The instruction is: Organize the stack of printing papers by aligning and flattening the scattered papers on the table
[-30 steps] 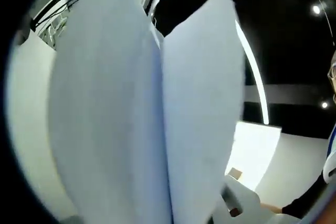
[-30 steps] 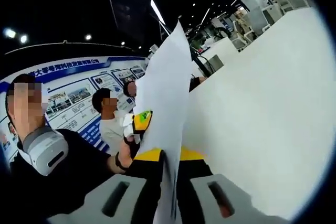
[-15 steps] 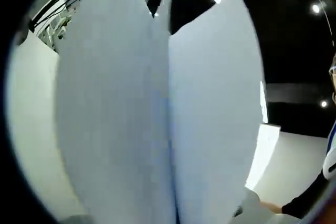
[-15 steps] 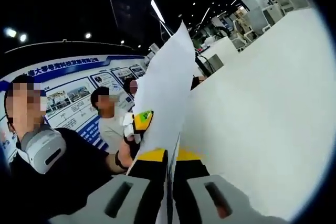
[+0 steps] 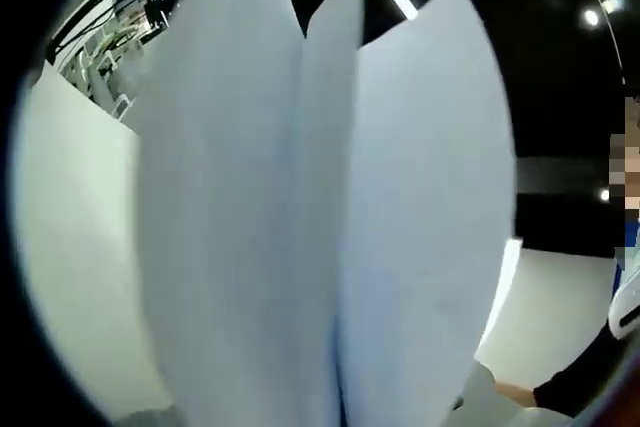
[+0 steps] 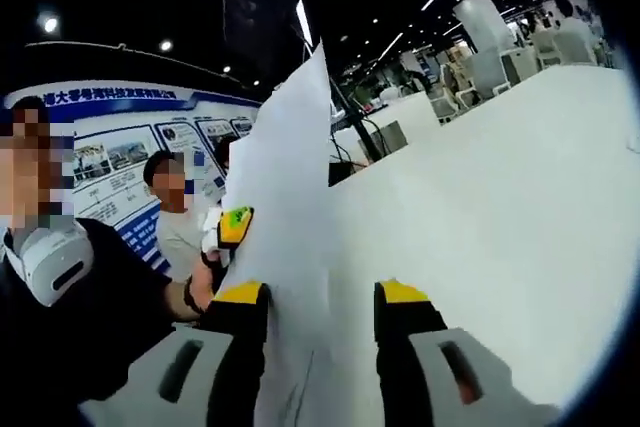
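A stack of white printing papers (image 5: 320,207) stands on edge right in front of the left gripper view, its sheets fanning up from the bottom middle and hiding the left jaws. In the right gripper view the same papers (image 6: 285,197) rise upright over the white table (image 6: 520,227). My right gripper (image 6: 320,297) is open, its yellow-tipped jaws standing apart on either side of the papers' near edge. The left gripper (image 6: 235,222), with a yellow-green tip, holds the papers at their far edge.
The white table (image 5: 70,247) stretches away on both sides of the papers. A person in dark sleeves (image 6: 110,317) is close on the left, and another in a white shirt (image 6: 178,237) stands behind. White machines (image 6: 480,42) stand beyond the table.
My right gripper's jaws have parted and let go of the papers' edge they pinched before. The left gripper still holds the sheets, which have swung slightly rightward in its view.
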Available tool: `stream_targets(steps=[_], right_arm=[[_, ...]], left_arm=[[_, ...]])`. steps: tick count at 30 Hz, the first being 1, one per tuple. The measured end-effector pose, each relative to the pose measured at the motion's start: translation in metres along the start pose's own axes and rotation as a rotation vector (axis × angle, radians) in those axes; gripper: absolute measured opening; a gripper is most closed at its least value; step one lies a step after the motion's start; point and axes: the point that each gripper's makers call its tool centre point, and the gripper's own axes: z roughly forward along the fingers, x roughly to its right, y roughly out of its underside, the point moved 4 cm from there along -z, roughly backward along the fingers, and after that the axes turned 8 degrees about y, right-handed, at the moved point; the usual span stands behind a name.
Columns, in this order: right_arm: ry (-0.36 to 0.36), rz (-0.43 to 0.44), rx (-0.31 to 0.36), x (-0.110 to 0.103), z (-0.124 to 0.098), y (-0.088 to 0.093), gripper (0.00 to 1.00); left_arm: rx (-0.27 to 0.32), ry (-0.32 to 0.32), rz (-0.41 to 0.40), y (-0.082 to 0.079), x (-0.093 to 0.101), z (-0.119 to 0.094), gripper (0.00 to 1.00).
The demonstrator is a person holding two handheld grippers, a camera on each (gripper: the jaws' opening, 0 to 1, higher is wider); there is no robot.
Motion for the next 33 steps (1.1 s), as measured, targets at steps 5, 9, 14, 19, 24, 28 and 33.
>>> stream_targets(steps=[5, 9, 14, 19, 24, 28, 33], right_arm=[[-0.092, -0.051, 0.052, -0.012, 0.004, -0.003, 0.59], [-0.194, -0.043, 0.003, -0.027, 0.008, -0.001, 0.42], [-0.139, -0.086, -0.060, -0.021, 0.011, 0.000, 0.17], [-0.119, -0.101, -0.074, -0.024, 0.009, -0.003, 0.04], [-0.096, -0.069, -0.087, -0.035, 0.004, -0.005, 0.00], [-0.080, -0.072, -0.087, -0.036, -0.001, -0.008, 0.00], [-0.052, -0.031, -0.058, -0.040, -0.007, -0.011, 0.00]], left_arm=[[0.010, 0.017, -0.029, -0.002, -0.004, 0.000, 0.06], [0.010, 0.022, -0.034, -0.004, -0.007, 0.000, 0.06], [0.011, 0.002, -0.043, -0.005, -0.014, -0.001, 0.06], [0.002, -0.032, -0.024, -0.005, -0.018, -0.001, 0.06], [-0.006, -0.079, -0.076, -0.005, -0.025, 0.000, 0.07], [-0.033, -0.082, -0.092, -0.005, -0.022, 0.006, 0.07], [-0.080, -0.083, -0.074, -0.009, -0.016, 0.016, 0.07]])
